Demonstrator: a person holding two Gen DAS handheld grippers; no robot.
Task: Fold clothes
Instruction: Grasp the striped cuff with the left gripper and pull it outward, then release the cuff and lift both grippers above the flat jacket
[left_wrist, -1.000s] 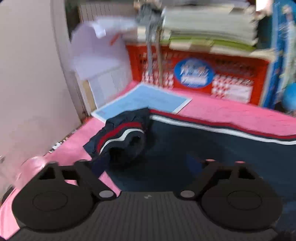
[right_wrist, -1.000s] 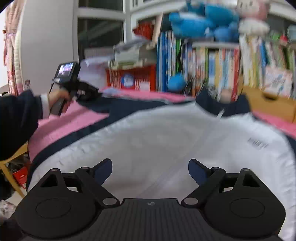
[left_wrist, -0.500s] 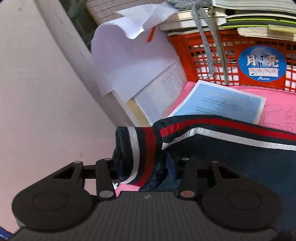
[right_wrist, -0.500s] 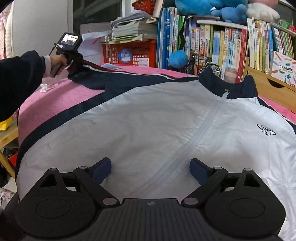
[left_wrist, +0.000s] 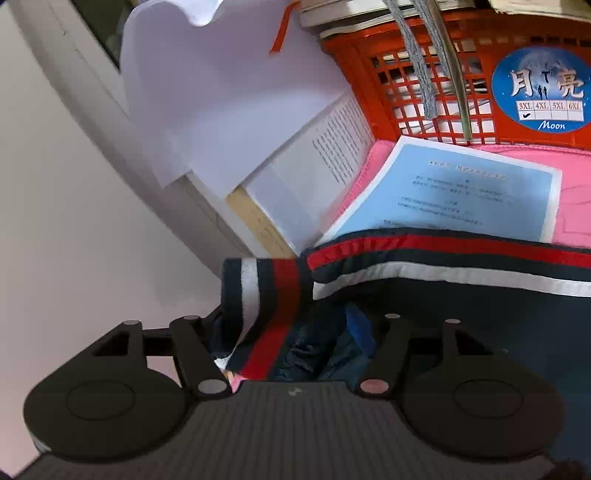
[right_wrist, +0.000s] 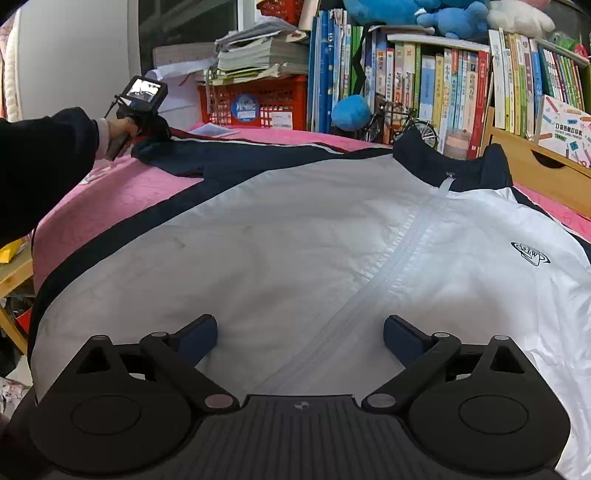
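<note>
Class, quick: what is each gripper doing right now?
Left gripper: jaws opening, striped sleeve cuff between them.
Right gripper: jaws opening, holding nothing, over the jacket.

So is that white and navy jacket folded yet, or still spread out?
Spread out. The jacket lies flat, front up and zipped on the pink bed cover, its sleeve stretched out sideways.

white-fronted navy jacket (right_wrist: 295, 240) zipped, flat on pink bedding, striped-cuff sleeve (left_wrist: 269, 291) stretched sideways

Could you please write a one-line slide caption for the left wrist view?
Left gripper, jaws opening, around the jacket's striped cuff beside a blue booklet.
</note>
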